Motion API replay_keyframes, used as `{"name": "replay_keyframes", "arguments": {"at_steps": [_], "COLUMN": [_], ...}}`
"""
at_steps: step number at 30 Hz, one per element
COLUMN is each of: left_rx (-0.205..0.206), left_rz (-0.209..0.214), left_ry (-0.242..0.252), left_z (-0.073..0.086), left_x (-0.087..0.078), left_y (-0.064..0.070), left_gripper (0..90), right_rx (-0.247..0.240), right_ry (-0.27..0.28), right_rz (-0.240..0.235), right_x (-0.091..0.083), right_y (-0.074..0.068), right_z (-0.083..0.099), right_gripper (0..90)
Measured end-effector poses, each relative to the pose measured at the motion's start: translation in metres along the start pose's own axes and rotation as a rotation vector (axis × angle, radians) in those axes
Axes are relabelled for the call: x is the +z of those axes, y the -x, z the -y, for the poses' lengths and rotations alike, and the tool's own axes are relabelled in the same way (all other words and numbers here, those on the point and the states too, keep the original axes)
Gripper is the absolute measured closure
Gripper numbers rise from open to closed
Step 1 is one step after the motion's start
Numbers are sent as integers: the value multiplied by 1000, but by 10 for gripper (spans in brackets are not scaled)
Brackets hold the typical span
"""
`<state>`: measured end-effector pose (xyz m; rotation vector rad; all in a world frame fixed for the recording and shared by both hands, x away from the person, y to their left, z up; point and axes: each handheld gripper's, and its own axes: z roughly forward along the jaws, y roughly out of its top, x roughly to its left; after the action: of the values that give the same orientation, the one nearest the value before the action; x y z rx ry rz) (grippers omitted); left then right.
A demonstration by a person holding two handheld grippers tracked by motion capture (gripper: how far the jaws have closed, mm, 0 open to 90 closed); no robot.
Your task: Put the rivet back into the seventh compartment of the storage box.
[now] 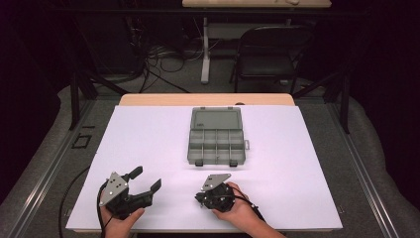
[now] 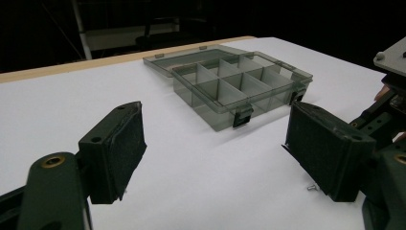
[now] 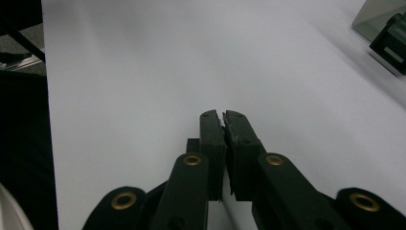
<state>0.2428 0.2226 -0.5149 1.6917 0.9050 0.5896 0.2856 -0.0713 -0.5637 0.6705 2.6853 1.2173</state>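
A smoky-grey clear organiser box (image 1: 216, 146) lies open in the middle of the white sheet, its lid (image 1: 215, 119) folded flat behind it and its divided compartments looking empty. My left gripper (image 1: 147, 177) rests at the near left, open wide, with nothing between its jaws. In the left gripper view the box (image 2: 239, 84) lies ahead of my left gripper (image 2: 218, 139). A hand holds my right gripper (image 1: 199, 198) just in front of the box, jaws pointing left. In the right gripper view my right gripper (image 3: 223, 117) is shut over bare sheet.
The white sheet (image 1: 148, 134) covers a wooden table (image 1: 148, 99). A tiny metal piece (image 2: 311, 188) lies on the sheet by the left gripper's right jaw. A black latch (image 3: 390, 43) of the box shows at the top right. A chair (image 1: 270, 54) stands beyond the table.
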Motion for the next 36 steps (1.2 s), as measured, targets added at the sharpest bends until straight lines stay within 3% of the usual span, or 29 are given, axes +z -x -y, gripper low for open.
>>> {"name": "replay_keyframes", "arguments": {"at_steps": [11, 25, 36], "left_rx": [1, 3, -1], "left_rz": [0, 0, -1], "left_ry": [1, 8, 5], "left_z": [0, 0, 0], "left_x": [0, 0, 0], "left_y": [0, 0, 0], "left_gripper": [208, 208, 208], "right_rx": [6, -3, 6], "right_ry": [20, 77, 108], "right_rz": [-2, 7, 4], "right_x": [-2, -33, -47], "right_y": [-1, -1, 1], "right_z": [-1, -20, -28], "right_gripper": [863, 863, 863]}}
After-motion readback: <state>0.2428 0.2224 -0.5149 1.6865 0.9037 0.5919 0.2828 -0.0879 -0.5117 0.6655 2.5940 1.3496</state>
